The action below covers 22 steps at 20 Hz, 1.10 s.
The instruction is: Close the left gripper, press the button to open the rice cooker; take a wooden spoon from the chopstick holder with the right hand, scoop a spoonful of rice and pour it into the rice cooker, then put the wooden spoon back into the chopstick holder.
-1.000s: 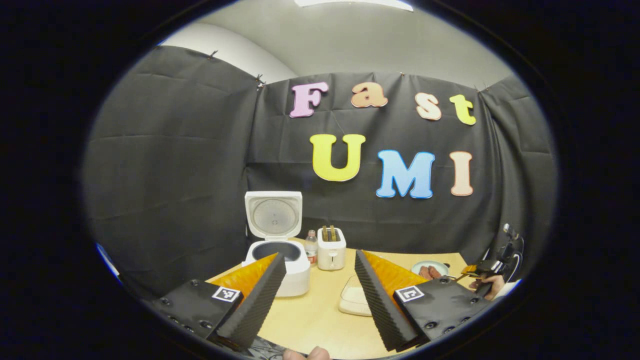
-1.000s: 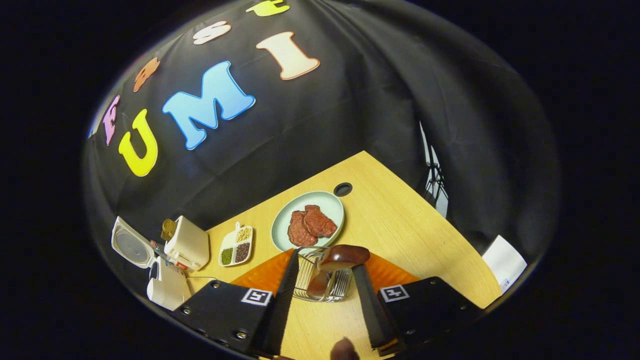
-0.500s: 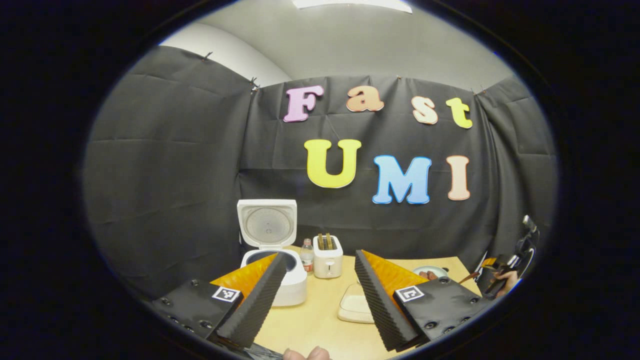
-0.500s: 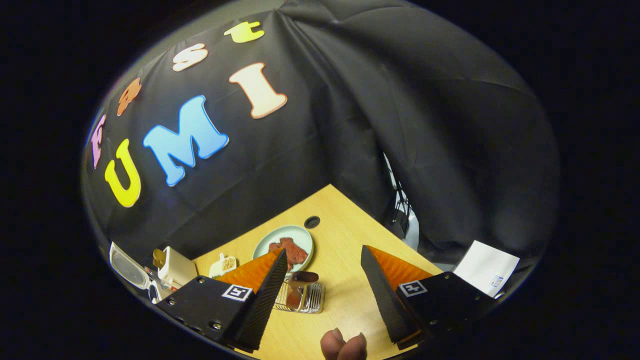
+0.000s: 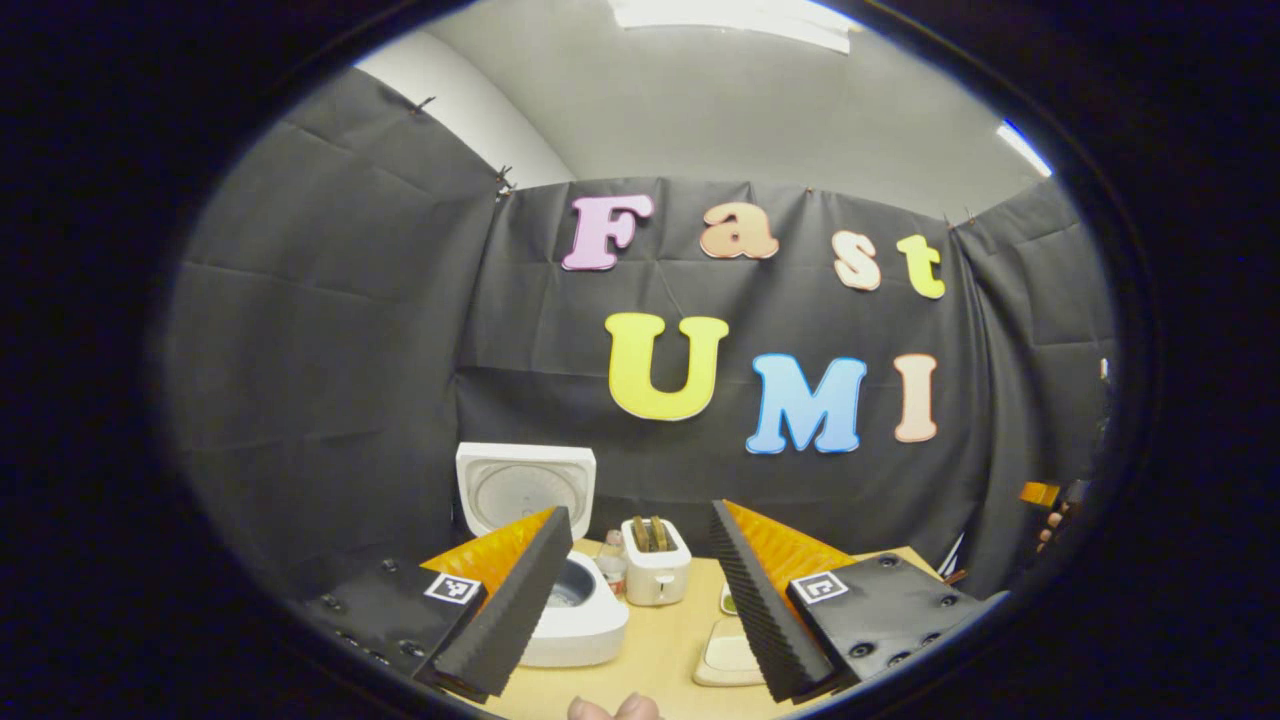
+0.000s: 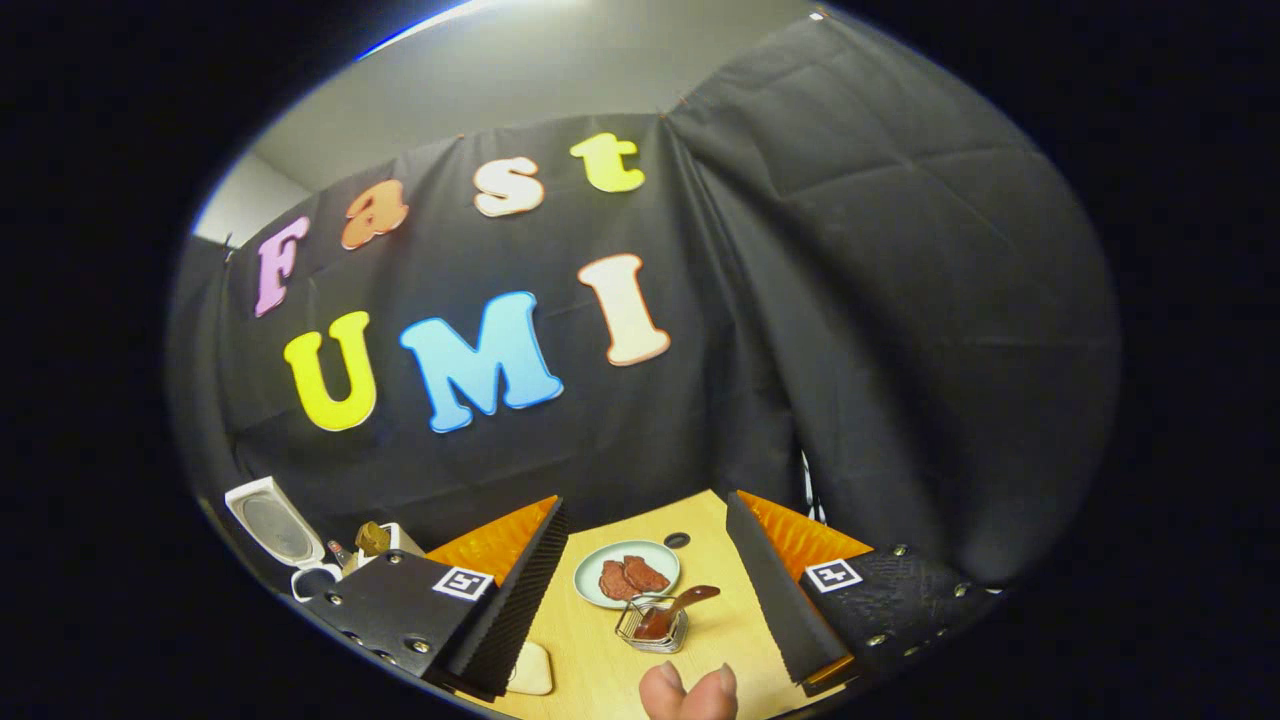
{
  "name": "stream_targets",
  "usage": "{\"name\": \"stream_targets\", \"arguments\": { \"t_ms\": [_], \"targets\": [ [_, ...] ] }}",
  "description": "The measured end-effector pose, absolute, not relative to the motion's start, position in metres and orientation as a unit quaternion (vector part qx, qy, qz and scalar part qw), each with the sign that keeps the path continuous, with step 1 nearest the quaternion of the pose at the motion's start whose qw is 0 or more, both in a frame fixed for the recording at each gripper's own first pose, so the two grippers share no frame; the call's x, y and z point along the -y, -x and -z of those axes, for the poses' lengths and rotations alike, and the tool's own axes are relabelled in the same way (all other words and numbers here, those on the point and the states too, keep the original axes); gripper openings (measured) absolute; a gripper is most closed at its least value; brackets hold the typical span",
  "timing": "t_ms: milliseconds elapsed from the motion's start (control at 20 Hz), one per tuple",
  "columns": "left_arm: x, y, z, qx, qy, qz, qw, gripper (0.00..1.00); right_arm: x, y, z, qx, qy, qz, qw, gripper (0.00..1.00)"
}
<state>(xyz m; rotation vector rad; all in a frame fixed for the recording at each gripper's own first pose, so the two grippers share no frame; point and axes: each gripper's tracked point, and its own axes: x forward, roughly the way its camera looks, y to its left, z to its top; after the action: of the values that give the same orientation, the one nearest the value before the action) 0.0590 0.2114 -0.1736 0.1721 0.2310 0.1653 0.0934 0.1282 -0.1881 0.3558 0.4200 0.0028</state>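
The left claw [image 5: 635, 590] is held level above the near edge of the desk [image 5: 650, 650], looking straight at the booth wall; its fingers stand wide apart with nothing between them. Ahead of its left finger sits the rice cooker [image 5: 575, 620] with its lid [image 5: 525, 490] upright and the pot open. Just past it, between the fingers, are a small bottle [image 5: 612, 570] and a toaster [image 5: 655, 575], and a shallow white dish [image 5: 730, 660] lies close to the right finger. A fingertip [image 5: 615, 708] of the holding hand shows at the bottom edge.

The right claw [image 6: 645, 600] is raised and tipped slightly down toward the desk, its fingers also spread wide and gripping nothing. Between them, below and ahead, the wire chopstick holder [image 6: 652, 625] stands on the desk with the wooden spoon [image 6: 680, 607] in it, bowl uppermost and leaning to the right. Just beyond is a plate [image 6: 600, 590] with two pieces of meat [image 6: 630, 577]. Two fingertips [image 6: 690, 695] of the holding hand show at the bottom edge.
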Motion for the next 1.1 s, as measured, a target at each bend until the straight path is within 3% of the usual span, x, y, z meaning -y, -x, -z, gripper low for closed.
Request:
{"name": "stream_targets", "arguments": {
  "t_ms": [200,250,300,450,800,900,1100],
  "targets": [
    [-0.266,-0.107,0.159,-0.092,-0.081,-0.075,0.99,0.93,-0.189,-0.063,0.118,-0.169,-0.13,-0.027,0.977,0.98],
    [-0.279,-0.12,0.158,-0.089,-0.075,-0.075,0.99,1.0,-0.202,-0.054,0.104,-0.162,-0.124,-0.033,0.978,0.97],
    [-0.294,-0.134,0.161,-0.087,-0.069,-0.078,0.991,0.93,-0.21,-0.049,0.09,-0.15,-0.114,-0.035,0.981,0.97],
    [-0.333,-0.173,0.173,-0.092,-0.052,-0.094,0.99,0.93,-0.238,-0.025,0.058,-0.134,-0.085,-0.046,0.986,1.0],
    [-0.399,-0.286,0.186,-0.078,-0.089,-0.147,0.982,0.93,-0.281,0.017,0.035,-0.15,-0.075,-0.092,0.982,0.98],
    [-0.417,-0.32,0.21,-0.099,-0.096,-0.163,0.977,0.96,-0.287,0.027,0.032,-0.156,-0.076,-0.096,0.98,0.97],
    [-0.447,-0.365,0.252,-0.137,-0.112,-0.192,0.965,0.94,-0.294,0.049,0.043,-0.182,-0.069,-0.106,0.975,0.97]
  ]
}}
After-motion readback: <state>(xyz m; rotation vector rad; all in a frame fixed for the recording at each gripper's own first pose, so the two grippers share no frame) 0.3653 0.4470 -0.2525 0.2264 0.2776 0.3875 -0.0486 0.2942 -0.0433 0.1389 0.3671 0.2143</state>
